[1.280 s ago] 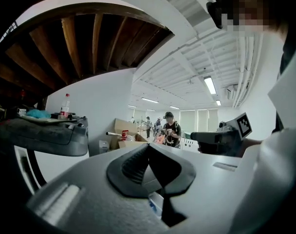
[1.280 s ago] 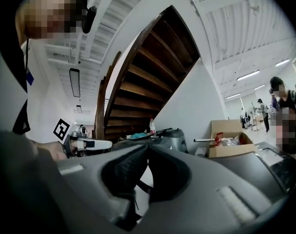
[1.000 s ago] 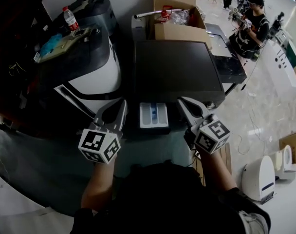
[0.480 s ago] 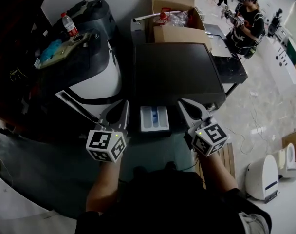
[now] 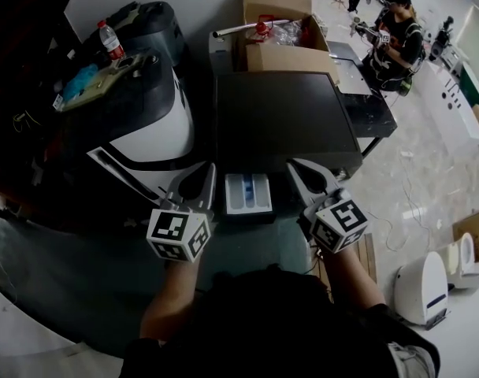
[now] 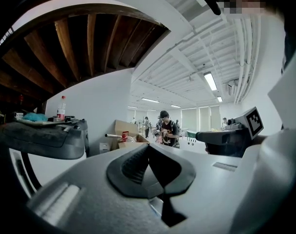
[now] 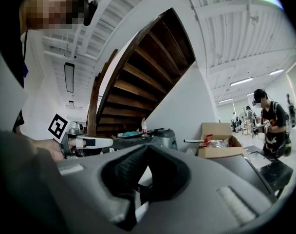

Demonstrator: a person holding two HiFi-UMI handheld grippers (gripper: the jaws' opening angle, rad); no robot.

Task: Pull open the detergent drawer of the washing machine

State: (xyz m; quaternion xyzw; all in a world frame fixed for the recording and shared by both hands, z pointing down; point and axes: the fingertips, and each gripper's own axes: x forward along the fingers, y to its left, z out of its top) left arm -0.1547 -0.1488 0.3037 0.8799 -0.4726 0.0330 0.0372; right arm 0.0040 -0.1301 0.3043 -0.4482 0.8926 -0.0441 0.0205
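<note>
A dark-topped, box-shaped washing machine (image 5: 287, 120) filled the middle of the head view. To its left stood a rounded white-and-black appliance (image 5: 153, 124). Behind the machine was an open brown cardboard box (image 5: 279, 22), and a person (image 5: 389, 30) stood far back on the right.

The white plastic detergent drawer (image 5: 248, 193) stuck out from the machine's near edge towards the wearer. It was already pulled open, with its compartments and a blue insert showing from above. It lay between the two grippers.

The left gripper (image 5: 204, 176) pointed level just beside the drawer's left side. Its fingers were pressed together with nothing between them. The right gripper (image 5: 301, 172) sat near the drawer's right side, apart from it. In its own view its dark ribbed pads (image 7: 131, 172) also met, and it held nothing.

A small clear plastic bottle with a red cap (image 5: 109, 36) stood upright on the clutter at upper left.
</note>
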